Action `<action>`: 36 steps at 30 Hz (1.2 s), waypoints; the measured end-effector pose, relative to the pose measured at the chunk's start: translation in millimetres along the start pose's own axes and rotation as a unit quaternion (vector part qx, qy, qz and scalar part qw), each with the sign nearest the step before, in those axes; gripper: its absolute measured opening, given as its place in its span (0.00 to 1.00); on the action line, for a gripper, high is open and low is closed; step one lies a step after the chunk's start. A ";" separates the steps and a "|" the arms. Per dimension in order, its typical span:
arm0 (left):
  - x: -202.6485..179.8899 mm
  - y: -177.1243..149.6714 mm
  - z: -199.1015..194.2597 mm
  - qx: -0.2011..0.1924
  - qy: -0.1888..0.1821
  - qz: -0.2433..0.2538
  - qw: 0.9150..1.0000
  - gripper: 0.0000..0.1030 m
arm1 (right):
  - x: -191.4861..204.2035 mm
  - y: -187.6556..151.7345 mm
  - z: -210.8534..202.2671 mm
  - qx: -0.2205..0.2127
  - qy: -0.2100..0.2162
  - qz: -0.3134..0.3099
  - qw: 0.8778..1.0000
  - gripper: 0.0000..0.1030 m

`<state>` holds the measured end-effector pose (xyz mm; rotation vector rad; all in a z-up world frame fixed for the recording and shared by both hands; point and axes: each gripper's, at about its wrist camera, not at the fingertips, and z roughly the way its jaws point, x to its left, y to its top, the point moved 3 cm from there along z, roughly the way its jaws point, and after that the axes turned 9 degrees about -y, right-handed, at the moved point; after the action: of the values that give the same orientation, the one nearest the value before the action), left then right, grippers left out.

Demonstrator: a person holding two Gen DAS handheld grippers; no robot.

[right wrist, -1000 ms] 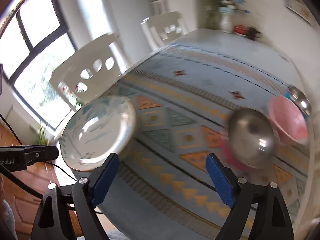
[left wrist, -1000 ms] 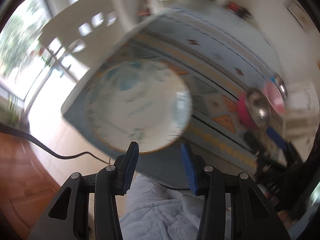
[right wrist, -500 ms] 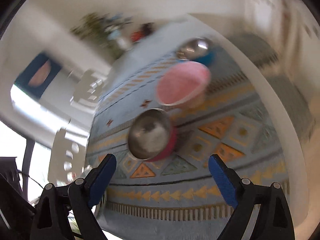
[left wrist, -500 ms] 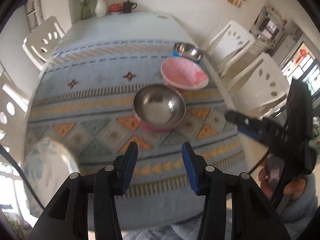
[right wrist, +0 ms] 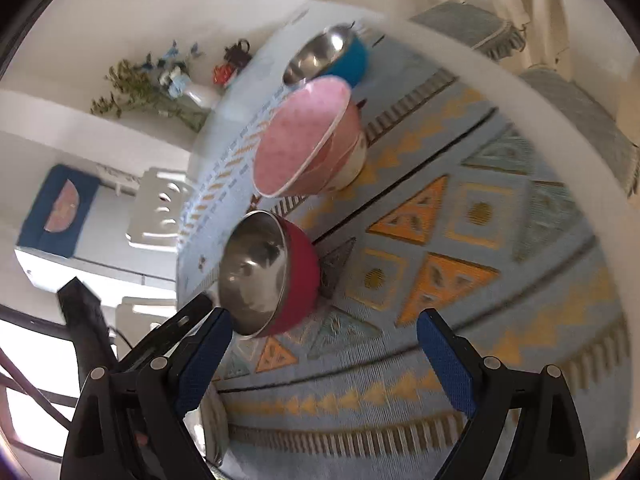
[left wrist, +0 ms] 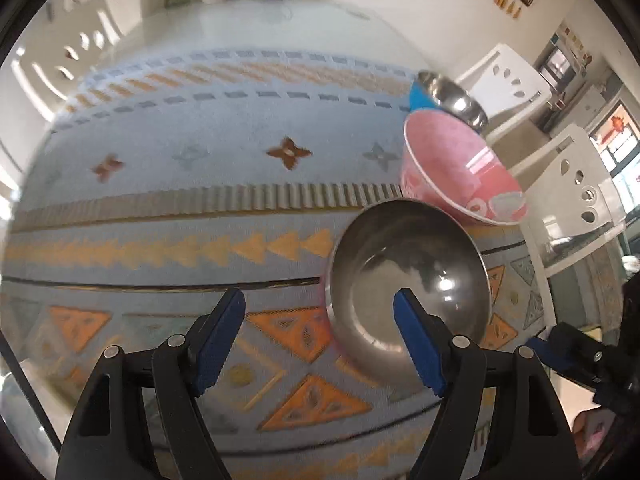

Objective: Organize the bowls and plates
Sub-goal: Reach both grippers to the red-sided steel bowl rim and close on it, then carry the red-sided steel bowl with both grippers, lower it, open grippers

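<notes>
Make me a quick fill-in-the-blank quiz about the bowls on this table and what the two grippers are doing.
1. The steel-lined bowl nearest the grippers is ___ on the outside.
2. The middle bowl is ___ inside.
3. The farthest steel-lined bowl is ___ outside.
4. The left gripper and right gripper both hold ___.

Missing words: red; pink; blue; nothing
</notes>
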<state>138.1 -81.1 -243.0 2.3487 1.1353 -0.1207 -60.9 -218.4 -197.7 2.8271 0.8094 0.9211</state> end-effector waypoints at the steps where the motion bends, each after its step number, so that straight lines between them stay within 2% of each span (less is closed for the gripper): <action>1: -1.5 0.9 5.4 0.011 -0.003 -0.004 1.000 0.73 | 4.4 4.0 11.2 0.002 -0.003 -0.005 1.000 0.90; 3: -8.8 1.5 13.7 0.027 0.003 0.006 1.000 0.72 | 11.7 9.3 23.4 -0.005 -0.001 -0.012 1.000 0.90; 7: -24.3 -1.9 16.6 0.021 0.004 0.052 0.998 0.71 | 25.1 18.8 48.6 -0.005 -0.018 -0.045 0.999 0.90; 9: -24.1 -2.2 18.7 0.027 0.012 0.054 0.998 0.65 | 30.0 21.5 57.5 -0.008 -0.029 -0.063 0.998 0.90; 10: -21.9 -2.0 18.5 0.032 0.014 0.050 0.998 0.61 | 31.6 23.0 60.4 -0.011 -0.038 -0.070 0.997 0.89; 12: -18.3 -0.5 18.5 0.034 0.012 0.039 0.999 0.38 | 33.9 24.3 64.0 -0.007 -0.041 -0.080 0.996 0.87; 13: -17.2 0.1 18.0 0.032 0.011 0.038 0.999 0.31 | 37.7 24.2 65.5 -0.002 -0.039 -0.091 0.995 0.80; 14: -16.7 0.3 17.8 0.030 0.018 0.040 0.999 0.21 | 40.1 23.7 67.2 0.004 -0.041 -0.102 0.994 0.67; 15: -15.8 0.6 17.4 0.029 0.025 0.042 0.998 0.17 | 43.0 22.8 69.1 0.010 -0.048 -0.118 0.992 0.59; 17: -16.3 -1.0 16.4 0.034 0.029 0.048 0.998 0.16 | 49.5 19.3 73.3 0.016 -0.075 -0.158 0.985 0.25; 24: -30.8 -10.3 -0.4 0.020 0.047 0.095 0.994 0.16 | 51.5 8.9 68.6 0.009 -0.102 -0.199 0.975 0.19; 36: -44.1 -28.3 -22.4 0.024 0.055 0.110 0.992 0.16 | 55.4 -8.0 33.0 0.015 -0.091 -0.235 0.968 0.19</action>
<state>85.3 -86.7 -222.5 2.5311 0.9242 0.0616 -8.1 -180.4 -196.9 2.5083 1.3853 0.5730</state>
